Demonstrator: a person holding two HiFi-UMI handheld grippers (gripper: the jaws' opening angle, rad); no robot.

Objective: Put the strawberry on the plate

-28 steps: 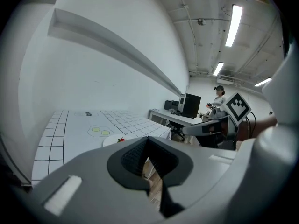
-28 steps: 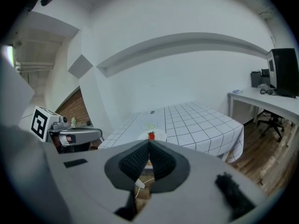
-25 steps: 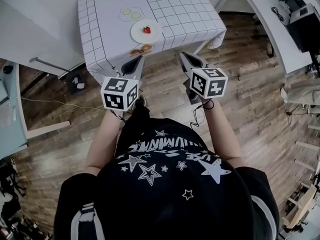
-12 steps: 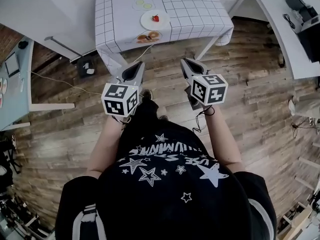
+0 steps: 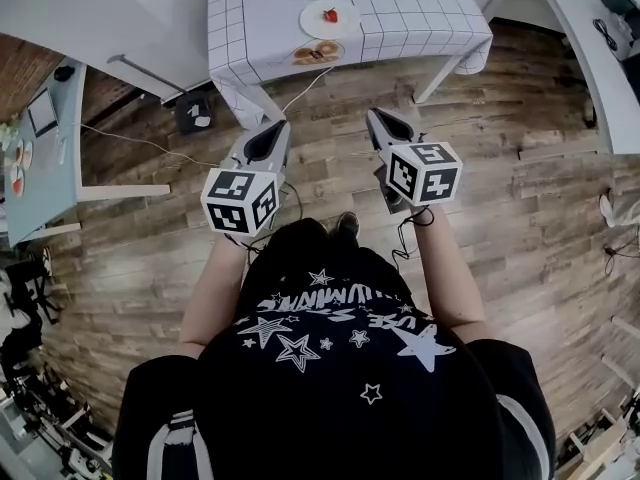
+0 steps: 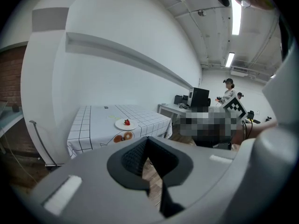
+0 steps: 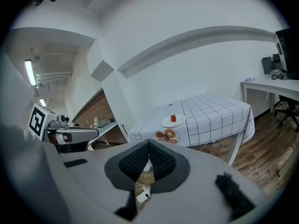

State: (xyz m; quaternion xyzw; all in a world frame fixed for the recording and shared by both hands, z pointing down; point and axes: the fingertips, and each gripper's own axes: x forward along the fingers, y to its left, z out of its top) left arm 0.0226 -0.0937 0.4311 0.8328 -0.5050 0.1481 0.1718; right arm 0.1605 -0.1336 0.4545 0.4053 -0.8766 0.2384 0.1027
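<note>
Both handheld grippers, left gripper [image 5: 268,136] and right gripper [image 5: 386,126], show fingers pressed together on nothing, held over the brown wooden plank floor [image 5: 500,168]; judged a stand-off posture. Far ahead of the fingers, the small red strawberry [image 5: 330,14] sits on the round white plate [image 5: 310,18] atop the grid-patterned white tabletop [image 5: 420,8]. Placement appears complete.

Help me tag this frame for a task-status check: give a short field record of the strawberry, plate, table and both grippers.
strawberry: red, lying on the plate
plate: white, on the table
table: grid-patterned cloth, well ahead of the person
left gripper: shut, empty, over the wood floor, away from the table
right gripper: shut, empty, over the floor, away from the table
task status: looks done
</note>
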